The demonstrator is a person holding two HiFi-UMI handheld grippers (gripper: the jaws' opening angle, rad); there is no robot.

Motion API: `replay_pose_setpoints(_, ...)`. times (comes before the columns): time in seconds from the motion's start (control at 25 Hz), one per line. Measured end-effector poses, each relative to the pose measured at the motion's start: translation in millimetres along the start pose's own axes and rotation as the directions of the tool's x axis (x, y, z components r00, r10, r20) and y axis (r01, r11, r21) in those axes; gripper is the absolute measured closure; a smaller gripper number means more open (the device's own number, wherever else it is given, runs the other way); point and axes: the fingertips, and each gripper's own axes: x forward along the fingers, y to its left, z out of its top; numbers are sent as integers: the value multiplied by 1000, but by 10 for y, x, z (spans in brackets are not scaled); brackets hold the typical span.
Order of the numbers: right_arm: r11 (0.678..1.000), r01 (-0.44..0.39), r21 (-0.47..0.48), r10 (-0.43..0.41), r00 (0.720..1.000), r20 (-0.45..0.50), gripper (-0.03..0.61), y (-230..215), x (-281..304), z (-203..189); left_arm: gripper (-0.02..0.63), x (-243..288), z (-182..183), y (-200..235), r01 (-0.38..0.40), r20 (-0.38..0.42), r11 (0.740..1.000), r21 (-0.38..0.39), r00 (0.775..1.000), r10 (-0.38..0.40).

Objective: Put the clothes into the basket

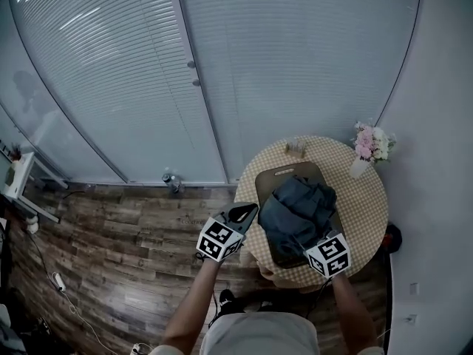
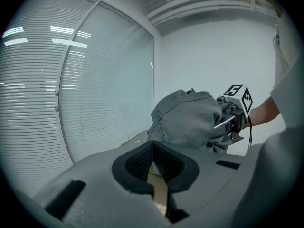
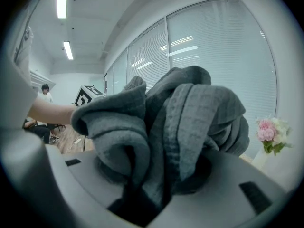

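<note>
While the right gripper [image 1: 314,244] is clamped on a bunched bundle of dark grey woven clothes [image 1: 295,209], with the folds filling its jaws, the left gripper [image 2: 153,145] stands just to the left of that bundle, jaws together and holding nothing. Beneath the clothes, which cover most of it, a brown oblong basket [image 1: 281,174] sits on a round table [image 1: 369,198] draped in yellow-and-white checked cloth; whether the bundle rests inside cannot be told. Farther off, pink and white flowers [image 1: 372,143] stand at the table's far right edge, before white slatted blinds [image 1: 295,58].
</note>
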Motion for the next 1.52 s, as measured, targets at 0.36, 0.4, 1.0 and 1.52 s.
replay_pose_setpoints(0.36, 998, 6, 68, 5, 986, -168, 376, -266, 203, -472, 601, -8, -16, 104, -34, 9, 999, -6, 999, 34)
replay_pose_setpoints(0.4, 998, -5, 64, 18, 981, -193, 377, -269, 216, -525, 601, -11, -30, 93, -35, 8, 999, -12, 999, 35)
replay_pose_setpoints(1.0, 998, -30, 54, 48, 923, -382, 377, -442, 643, -981, 601, -120, -87, 35, -54, 6, 998, -11, 999, 54)
replay_pose_setpoints(1.52, 993, -113, -18, 95, 906, -413, 126, -464, 568, -739, 601, -243, -137, 117, -74, 3, 997, -22, 997, 74)
